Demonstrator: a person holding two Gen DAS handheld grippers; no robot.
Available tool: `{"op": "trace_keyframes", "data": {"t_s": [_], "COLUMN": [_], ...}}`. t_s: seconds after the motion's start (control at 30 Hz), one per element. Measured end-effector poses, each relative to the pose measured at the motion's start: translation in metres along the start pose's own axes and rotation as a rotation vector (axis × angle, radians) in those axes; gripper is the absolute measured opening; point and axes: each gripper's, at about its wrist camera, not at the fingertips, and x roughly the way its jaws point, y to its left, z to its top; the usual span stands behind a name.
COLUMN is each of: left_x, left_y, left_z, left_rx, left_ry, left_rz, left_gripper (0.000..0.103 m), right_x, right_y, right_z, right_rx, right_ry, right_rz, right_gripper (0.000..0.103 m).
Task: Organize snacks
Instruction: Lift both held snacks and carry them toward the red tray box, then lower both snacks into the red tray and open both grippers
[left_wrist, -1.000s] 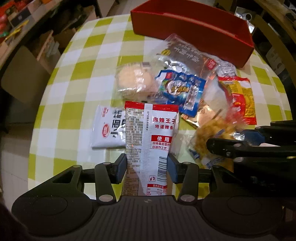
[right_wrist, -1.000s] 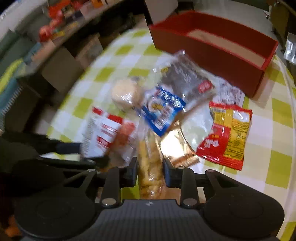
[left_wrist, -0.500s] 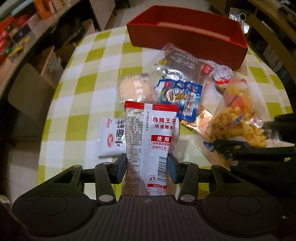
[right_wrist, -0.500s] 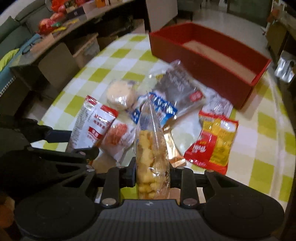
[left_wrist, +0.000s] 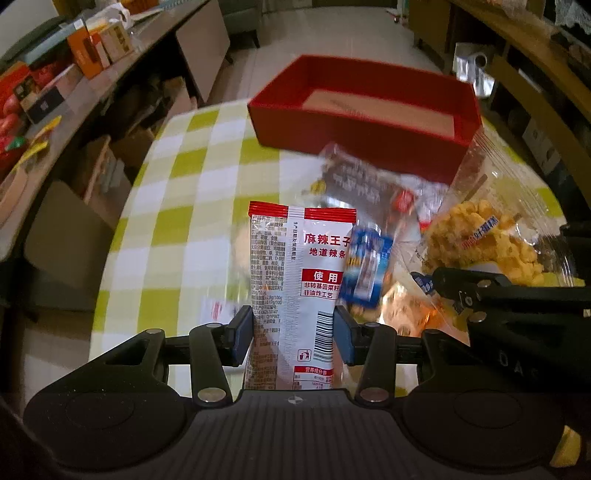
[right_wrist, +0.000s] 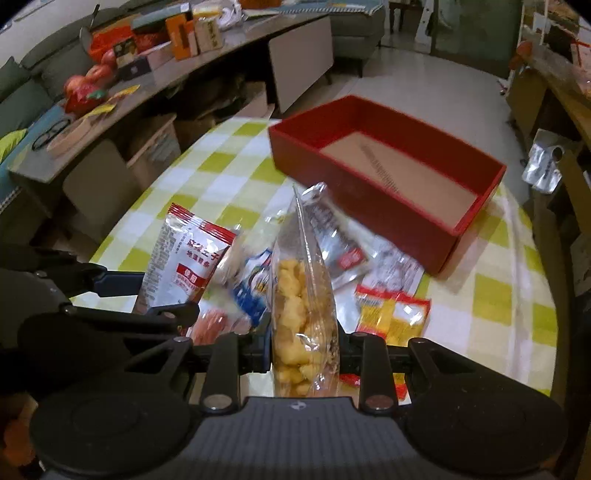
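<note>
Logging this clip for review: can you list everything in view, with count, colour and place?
Red box: 1, red with tan floor, far side of table, nothing in it.
Table: 1, green-and-white check, under the snacks.
Spicy strip pack: 1, white and red, held above the table.
Puff bag: 1, clear with yellow puffs, held up.
Dark packet: 1, dark and clear, in front of the box.
Blue packet: 1, blue, mid pile.
Yellow-red packet: 1, right of pile.
Sideboard: 1, grey, left, carrying boxes and apples.
Left hand-held gripper: shut on the spicy strip pack.
Right hand-held gripper: shut on the puff bag.
</note>
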Motion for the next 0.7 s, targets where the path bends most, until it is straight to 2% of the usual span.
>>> {"op": "trace_keyframes", "data": {"t_s": [0.33,0.53,0.7], "left_x": [0.001,0.006,0.021], "left_y": [-0.009,-0.018,-0.027], "left_z": [0.057,0.107,0.153], "left_rx": [-0.008,0.009,0.027], "left_ry": [-0.075,-0.132,-0.181], "left_rz": [-0.017,-0.005,0.003], "left_gripper": [0.053,0.053,0.053], "right_x": [0.005,0.013,0.035], "right_y": [-0.033,-0.063,-0.089], "right_z": [0.047,0.09,0.123], "right_rx": [0.036,0.074,0.098], "right_ry": [-0.058,-0.107,-0.126], "right_rz": [-0.041,-0.064,-0.084], "right_gripper": [0.039,0.039,0.039]}}
